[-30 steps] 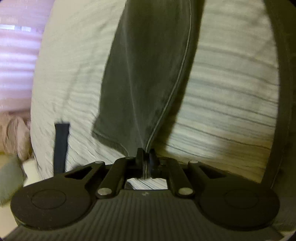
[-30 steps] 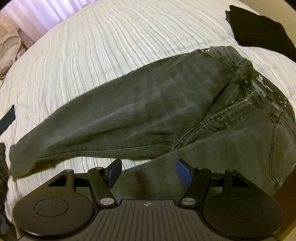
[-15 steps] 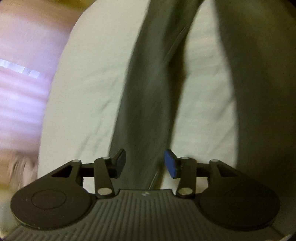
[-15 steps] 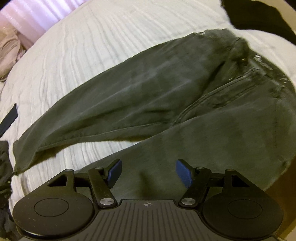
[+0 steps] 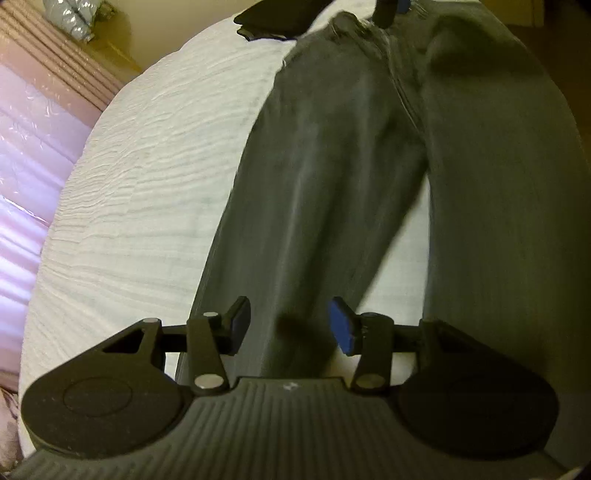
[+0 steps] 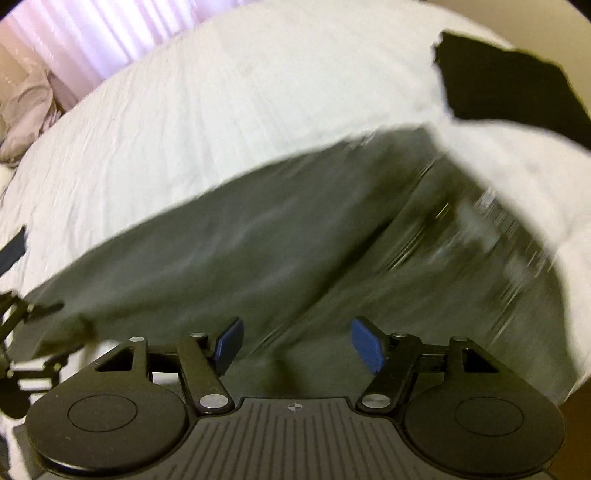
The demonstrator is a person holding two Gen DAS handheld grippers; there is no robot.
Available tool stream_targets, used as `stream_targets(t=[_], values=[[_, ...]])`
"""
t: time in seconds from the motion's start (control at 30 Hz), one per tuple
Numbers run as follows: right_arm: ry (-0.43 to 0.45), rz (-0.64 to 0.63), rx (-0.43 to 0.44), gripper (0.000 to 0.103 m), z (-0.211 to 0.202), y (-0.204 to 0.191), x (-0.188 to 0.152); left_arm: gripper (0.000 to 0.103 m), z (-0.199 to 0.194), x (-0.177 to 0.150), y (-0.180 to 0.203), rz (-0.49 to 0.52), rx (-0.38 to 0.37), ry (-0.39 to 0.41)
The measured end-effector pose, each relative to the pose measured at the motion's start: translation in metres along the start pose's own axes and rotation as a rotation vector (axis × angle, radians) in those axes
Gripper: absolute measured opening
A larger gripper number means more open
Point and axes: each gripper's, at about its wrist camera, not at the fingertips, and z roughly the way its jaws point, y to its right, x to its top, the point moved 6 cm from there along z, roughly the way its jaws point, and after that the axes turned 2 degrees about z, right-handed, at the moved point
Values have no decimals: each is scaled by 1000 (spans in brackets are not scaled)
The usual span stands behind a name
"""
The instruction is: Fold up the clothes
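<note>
Dark grey denim jeans (image 5: 332,155) are laid flat on a white ribbed bedspread (image 5: 147,184), as seen from the left wrist cam: both legs run toward the lens w/ a wedge of bedspread showing between them, the waistband at the far top. The left gripper (image 5: 288,325) is held above the nearer part of the left-hand leg, its jaws parted, blue pads clear of the cloth — nothing is gripped. The left jaws have just been opening; no fabric is seen between them now. A folded black garment (image 5: 273,18) is seen on the bedspread beyond the waistband, just beside it; whether they touch can't be told. At the top edge a dark bit of the other tool w/ a blue pad is glimpsed over the waistband. A pink pleated curtain (image 5: 33,122) is seen at far left.

Right wrist cam — heavily motion-blurred. The jeans (image 6: 295,251) are spread across the frame, waistband end to the right, one leg stretched away to the left. The right gripper (image 6: 297,345) is held over the denim w/ jaws wide apart, empty. The folded black garment (image 6: 506,77) is seen upper right on the bedspread (image 6: 240,110), apart from the jeans. A black strap-like item (image 6: 13,251) is seen at the left edge, and part of the other tool's linkage below it.
</note>
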Motion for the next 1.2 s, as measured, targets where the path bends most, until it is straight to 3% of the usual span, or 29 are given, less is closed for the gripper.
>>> stream_targets(t=[0.17, 0.3, 0.43, 0.47, 0.57, 0.63, 0.67, 0.73, 0.8, 0.93, 0.97, 1.03, 1.07, 1.17, 1.2], values=[[5, -48, -7, 69, 18, 86, 57, 44, 24, 66, 9, -15, -49, 7], [-49, -103, 124, 69, 49, 119, 82, 45, 43, 118, 33, 15, -99, 14], [-149, -121, 245, 67, 90, 132, 85, 45, 63, 155, 50, 107, -107, 23], [-157, -117, 257, 42, 93, 136, 84, 45, 66, 162, 53, 123, -111, 25], [-176, -141, 269, 11, 81, 145, 82, 45, 73, 183, 60, 149, -130, 42], [-151, -147, 232, 10, 66, 164, 85, 45, 75, 197, 64, 159, -147, 60], [-138, -141, 196, 0, 59, 177, 86, 45, 76, 202, 68, 166, -158, 65], [-112, -53, 16, 0, 59, 226, 90, 45, 81, 207, 75, 178, -182, 64], [-97, 71, 24, 0, 52, 254, 92, 45, 82, 207, 81, 175, -205, 63], [-36, 61, 168, 0, 20, 234, 92, 46, 81, 200, 85, 143, -240, 70], [-29, 53, 194, 6, 16, 224, 89, 46, 78, 200, 85, 137, -251, 80], [-26, 18, 240, 51, 12, 201, 80, 46, 78, 199, 85, 133, -254, 78], [-26, -9, 257, 87, 12, 190, 75, 46, 79, 199, 84, 131, -255, 76], [-78, -78, 270, 86, 27, 168, 60, 47, 79, 199, 83, 126, -259, 70], [-117, -86, 256, 72, 35, 167, 56, 47, 79, 199, 82, 124, -260, 68]])
